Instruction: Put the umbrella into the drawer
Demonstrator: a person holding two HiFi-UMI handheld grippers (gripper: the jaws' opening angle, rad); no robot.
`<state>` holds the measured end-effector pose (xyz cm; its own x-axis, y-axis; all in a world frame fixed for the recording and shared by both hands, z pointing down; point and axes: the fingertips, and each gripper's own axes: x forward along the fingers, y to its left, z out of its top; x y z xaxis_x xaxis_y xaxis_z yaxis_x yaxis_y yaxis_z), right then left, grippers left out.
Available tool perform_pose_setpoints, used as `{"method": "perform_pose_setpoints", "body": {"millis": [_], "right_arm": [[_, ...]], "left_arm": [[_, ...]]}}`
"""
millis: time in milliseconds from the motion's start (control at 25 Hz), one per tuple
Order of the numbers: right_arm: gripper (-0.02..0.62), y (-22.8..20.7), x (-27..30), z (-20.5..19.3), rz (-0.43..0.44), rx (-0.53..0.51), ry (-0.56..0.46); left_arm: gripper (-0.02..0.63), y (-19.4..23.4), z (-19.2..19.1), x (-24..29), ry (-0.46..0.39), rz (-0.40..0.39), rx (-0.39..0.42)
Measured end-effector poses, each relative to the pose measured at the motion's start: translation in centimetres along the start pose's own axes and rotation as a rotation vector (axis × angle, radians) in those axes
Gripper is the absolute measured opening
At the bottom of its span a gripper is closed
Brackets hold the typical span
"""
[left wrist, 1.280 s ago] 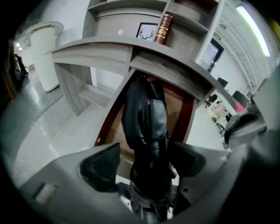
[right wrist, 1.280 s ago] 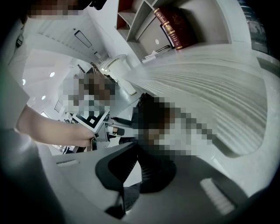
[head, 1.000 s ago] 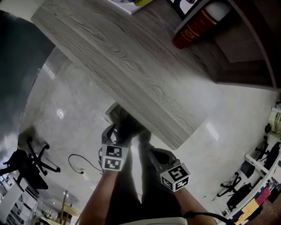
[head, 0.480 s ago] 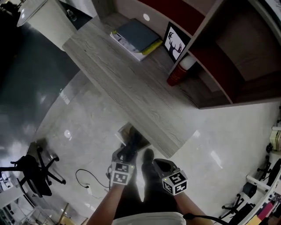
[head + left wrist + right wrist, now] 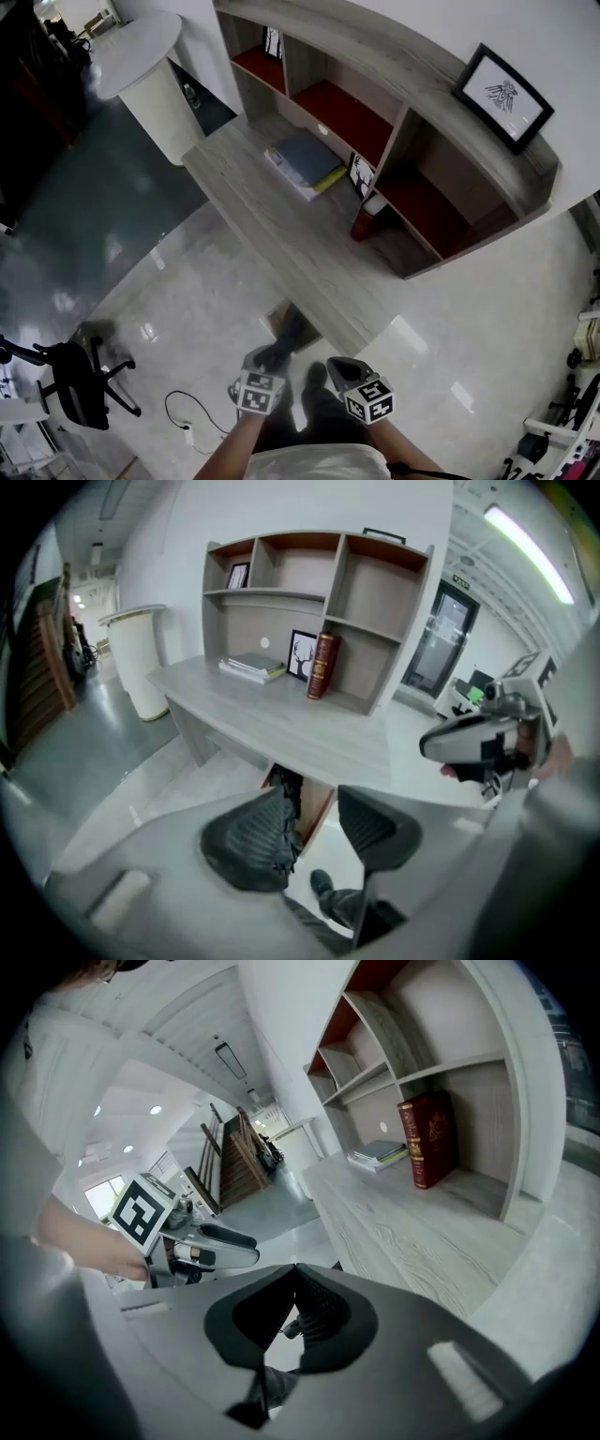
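The umbrella, a dark bundle, lies in the open drawer under the worktop's near edge. A second ago both hand-held grippers hung right at that drawer; now they sit back from the worktop. The left hand-held gripper has its jaws partly spread, having just been closing, with nothing between them. The right hand-held gripper is pressed together at the tips, empty. The shelf unit on the worktop has come into view.
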<state>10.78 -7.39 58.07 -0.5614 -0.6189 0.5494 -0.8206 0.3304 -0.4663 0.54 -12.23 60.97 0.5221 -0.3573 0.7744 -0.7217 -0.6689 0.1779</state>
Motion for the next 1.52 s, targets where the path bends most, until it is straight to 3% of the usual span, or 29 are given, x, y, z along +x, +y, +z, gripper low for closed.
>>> {"method": "perform_pose_setpoints", "body": {"millis": [200,560,800,1080,1520], "right_arm": [[0.006,1.6,-1.9,1.9,0.011,-0.047,-0.026],[0.006,7.3,-4.0,1.5,0.027,-0.093,-0.057],[0.006,10.3,-5.4,0.8,-0.001,-0.108,-0.088],[0.006,14.6,-7.6,-0.1,-0.07,-0.098,-0.137],[0.006,21.3,-12.4,-2.9,-0.151,-0.106,-0.221]], "left_arm": [[0.163,-0.3,1.0,-3.6,-0.063,0.046,-0.052],[0.123,-1.1,0.4,-11.0,-0.159,0.083,-0.096],[0.089,-2.0,-1.1,-14.7,-0.234,0.03,-0.115],[0.006,-2.1,-4.3,-19.3,-0.236,0.018,-0.075],[0.002,-2.8,-8.9,-26.5,-0.288,-0.051,-0.052]]}}
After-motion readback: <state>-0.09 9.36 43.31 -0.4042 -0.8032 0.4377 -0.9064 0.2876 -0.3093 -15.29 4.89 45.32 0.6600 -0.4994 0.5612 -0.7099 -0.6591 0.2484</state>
